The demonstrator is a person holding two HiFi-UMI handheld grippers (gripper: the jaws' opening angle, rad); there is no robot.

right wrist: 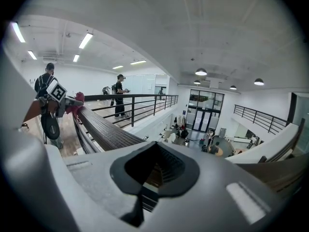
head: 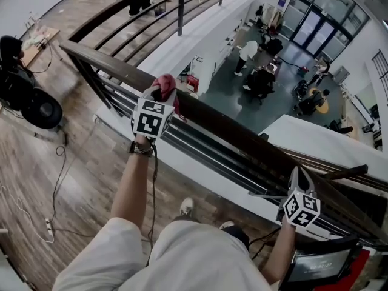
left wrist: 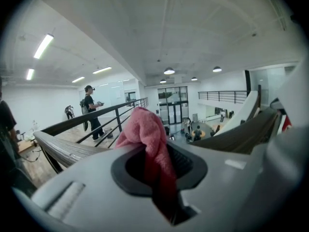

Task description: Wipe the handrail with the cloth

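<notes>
one pink cloth (head: 165,84) grasped in the fingers of the left gripper (head: 161,91), on the one wooden handrail (head: 233,135) at 10 o'clock; right gripper (head: 298,176) at 4 o'clock, fingers clenched together, empty.

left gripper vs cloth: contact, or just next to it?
Touching. The left gripper view shows the pink cloth pinched between the jaws of the left gripper: it bunches above them and runs down through the gap.

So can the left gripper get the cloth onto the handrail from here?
Probably yes. The left gripper is shut on the cloth, which sits right at the handrail top with nothing between them. The right gripper is empty, further along the rail.
</notes>
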